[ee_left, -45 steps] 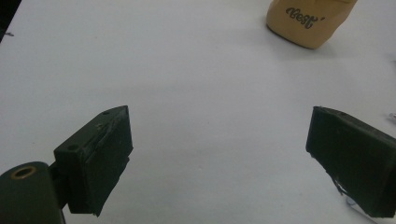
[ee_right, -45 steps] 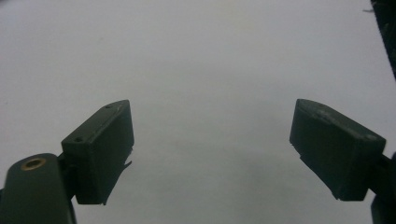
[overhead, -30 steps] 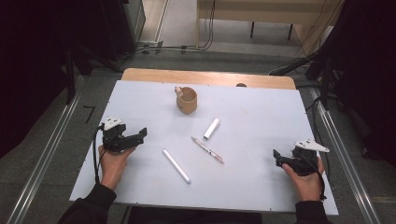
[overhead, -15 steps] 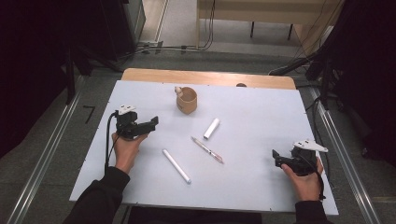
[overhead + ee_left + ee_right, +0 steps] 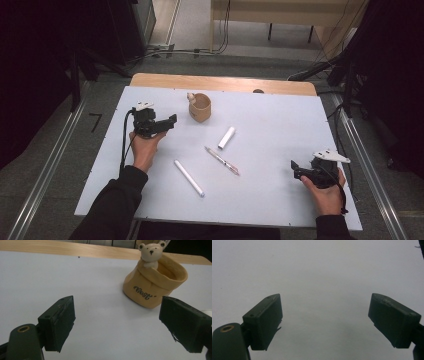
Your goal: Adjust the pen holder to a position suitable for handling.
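Clearly, yellow pouch cup (image 5: 155,286) reads "Best".

The white table (image 5: 280,150) is being lit evenly from above while the surroundings are being left nearly black; only soft, faint shadows are being cast; the high view is being rendered grainy; in both gripper views the near jaws are being blurred and dimmed.

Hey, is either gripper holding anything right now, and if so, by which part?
Nothing is held. The left gripper is open, pointing at the bear cup without touching it; the right gripper is open over bare table.
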`<state>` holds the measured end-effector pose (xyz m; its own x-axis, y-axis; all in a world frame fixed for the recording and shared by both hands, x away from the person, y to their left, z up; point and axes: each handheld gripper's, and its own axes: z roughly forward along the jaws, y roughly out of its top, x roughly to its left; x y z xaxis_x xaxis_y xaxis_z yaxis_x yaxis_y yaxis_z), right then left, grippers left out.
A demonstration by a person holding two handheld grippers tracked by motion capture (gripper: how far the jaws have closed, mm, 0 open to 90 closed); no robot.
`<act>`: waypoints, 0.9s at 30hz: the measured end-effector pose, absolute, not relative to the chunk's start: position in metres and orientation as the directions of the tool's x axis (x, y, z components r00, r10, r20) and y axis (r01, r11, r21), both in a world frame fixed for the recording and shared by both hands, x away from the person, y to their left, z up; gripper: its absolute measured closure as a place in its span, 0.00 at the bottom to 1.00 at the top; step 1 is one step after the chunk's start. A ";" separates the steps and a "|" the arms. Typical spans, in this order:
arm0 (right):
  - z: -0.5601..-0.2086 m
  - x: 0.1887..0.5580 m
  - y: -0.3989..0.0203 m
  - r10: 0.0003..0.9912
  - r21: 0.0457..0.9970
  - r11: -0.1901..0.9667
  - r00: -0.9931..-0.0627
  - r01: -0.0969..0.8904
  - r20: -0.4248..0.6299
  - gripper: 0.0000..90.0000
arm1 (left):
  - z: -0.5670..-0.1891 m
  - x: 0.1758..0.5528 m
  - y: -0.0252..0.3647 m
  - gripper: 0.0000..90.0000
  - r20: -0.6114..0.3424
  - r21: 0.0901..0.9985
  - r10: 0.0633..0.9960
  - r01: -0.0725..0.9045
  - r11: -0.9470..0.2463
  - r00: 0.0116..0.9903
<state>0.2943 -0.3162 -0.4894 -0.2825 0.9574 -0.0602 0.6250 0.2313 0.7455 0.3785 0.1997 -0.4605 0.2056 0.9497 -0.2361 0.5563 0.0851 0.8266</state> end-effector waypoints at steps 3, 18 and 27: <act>-0.490 0.294 -0.315 0.958 0.744 0.231 -0.280 0.628 -0.061 0.12 | -0.459 0.383 0.195 0.17 -0.232 0.831 0.949 0.550 0.079 0.214; -0.490 0.295 -0.316 0.958 0.742 0.233 -0.280 0.629 -0.063 0.12 | -0.455 0.410 0.174 0.22 -0.230 0.829 0.941 0.556 0.055 0.250; -0.491 0.295 -0.316 0.958 0.740 0.233 -0.278 0.631 -0.064 0.12 | -0.446 0.428 0.163 0.25 -0.229 0.831 0.931 0.555 0.034 0.286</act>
